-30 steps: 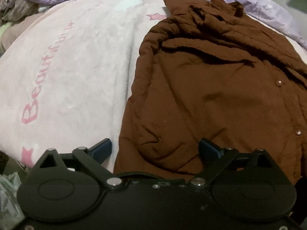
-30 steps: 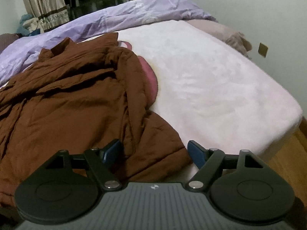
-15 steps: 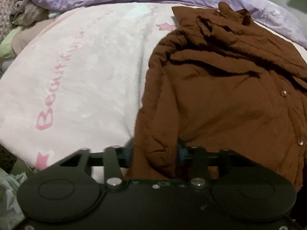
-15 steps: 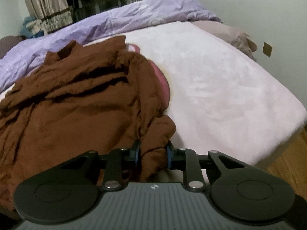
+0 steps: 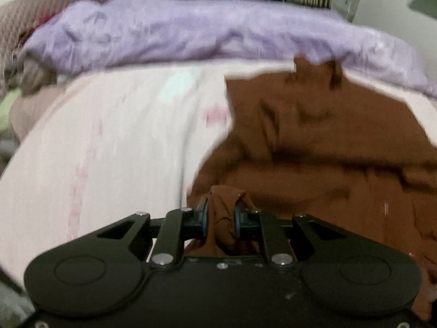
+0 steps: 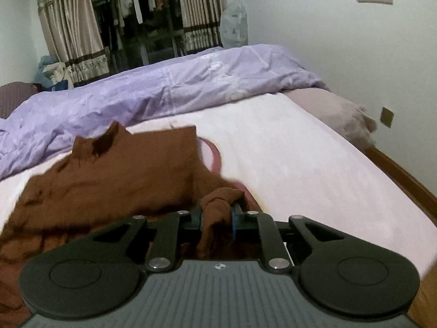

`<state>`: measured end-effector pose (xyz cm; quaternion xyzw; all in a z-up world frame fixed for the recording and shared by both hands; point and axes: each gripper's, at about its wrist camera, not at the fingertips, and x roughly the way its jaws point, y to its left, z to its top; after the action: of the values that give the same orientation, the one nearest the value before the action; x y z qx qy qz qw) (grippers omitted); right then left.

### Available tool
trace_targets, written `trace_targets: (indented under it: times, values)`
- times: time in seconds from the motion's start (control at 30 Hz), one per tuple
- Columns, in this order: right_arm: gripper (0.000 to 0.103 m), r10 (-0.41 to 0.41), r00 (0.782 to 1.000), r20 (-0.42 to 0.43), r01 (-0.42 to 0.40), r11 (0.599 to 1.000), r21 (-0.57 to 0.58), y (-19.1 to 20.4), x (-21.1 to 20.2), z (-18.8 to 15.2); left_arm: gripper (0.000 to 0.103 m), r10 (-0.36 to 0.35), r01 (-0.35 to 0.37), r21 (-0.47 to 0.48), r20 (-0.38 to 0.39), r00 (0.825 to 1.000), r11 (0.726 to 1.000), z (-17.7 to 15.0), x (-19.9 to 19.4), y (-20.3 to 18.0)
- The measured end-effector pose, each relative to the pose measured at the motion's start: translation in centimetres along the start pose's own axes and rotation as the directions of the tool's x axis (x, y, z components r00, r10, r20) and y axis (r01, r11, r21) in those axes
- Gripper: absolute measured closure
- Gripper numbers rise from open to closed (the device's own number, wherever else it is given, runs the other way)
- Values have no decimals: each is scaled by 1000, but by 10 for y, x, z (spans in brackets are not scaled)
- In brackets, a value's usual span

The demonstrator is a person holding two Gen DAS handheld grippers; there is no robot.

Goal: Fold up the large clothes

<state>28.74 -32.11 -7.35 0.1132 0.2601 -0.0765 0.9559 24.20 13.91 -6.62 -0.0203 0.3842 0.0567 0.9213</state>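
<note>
The fingers of the left gripper and right gripper are closed tight, each pinching a bunch of the brown coat's near hem. The coat lies on the pink bed. The step looks like lifting the hem; next, it probably needs carrying toward the far collar.

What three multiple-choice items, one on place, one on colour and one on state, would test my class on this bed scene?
1. Where does the purple duvet lie?
A. along the far side of the bed
B. on the floor
C. over the coat

2. What colour is the coat?
A. grey
B. brown
C. green

3. What state is the left gripper in?
A. open above the bed
B. shut on nothing
C. shut on coat fabric

Answers:
1. A, it is bunched beyond the pink blanket.
2. B, brown in both views.
3. C, brown cloth is bunched between its fingers; the right gripper likewise.
</note>
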Motion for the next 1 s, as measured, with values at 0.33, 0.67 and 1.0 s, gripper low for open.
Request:
trace_targets:
  times: [0.33,0.67,1.0]
  values:
    - [85,-17,996,90,10,996,87,19,125,111,86,44,-41,-22,194,980,999,151,80,-12]
    - [83,-93,993,-79,92,996,-16,42,270,69,62,167,-163,-72,47,985,984,153,249,-11]
    - [9,-108,981,159,102,994,45,26,209,104,0,198,-128,-277,240,950,952,188,157,41]
